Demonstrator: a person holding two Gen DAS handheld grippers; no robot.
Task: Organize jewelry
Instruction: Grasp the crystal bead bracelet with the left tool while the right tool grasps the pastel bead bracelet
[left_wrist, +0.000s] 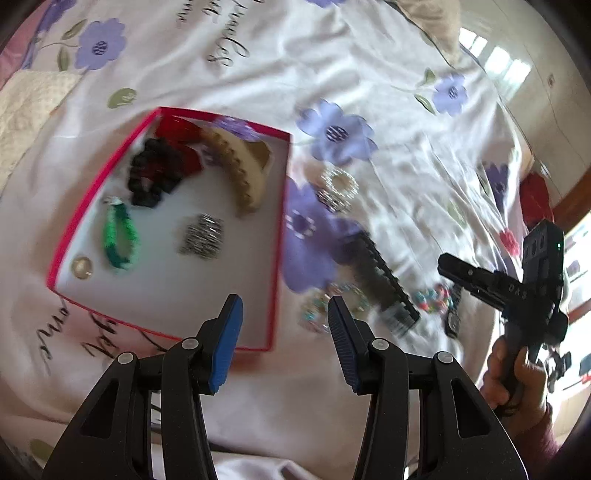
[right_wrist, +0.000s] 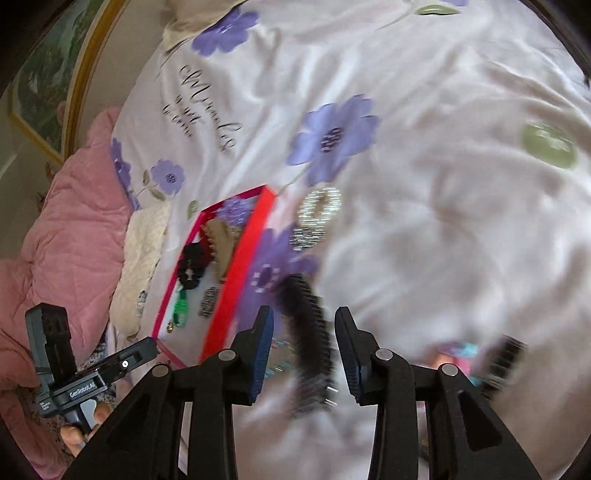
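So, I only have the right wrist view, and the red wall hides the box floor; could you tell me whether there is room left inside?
Observer: Yes, the near part of the red-rimmed cardboard box's white floor is bare, in front of the silver coiled band.
Operator: Thank you. Are the left tongs holding anything?
Observer: No, the left tongs are open and empty, by the box's near right corner.
Operator: And what is the dark blur at my lower right?
Observer: A dark wristwatch, lying beside the multicoloured bead bracelet.
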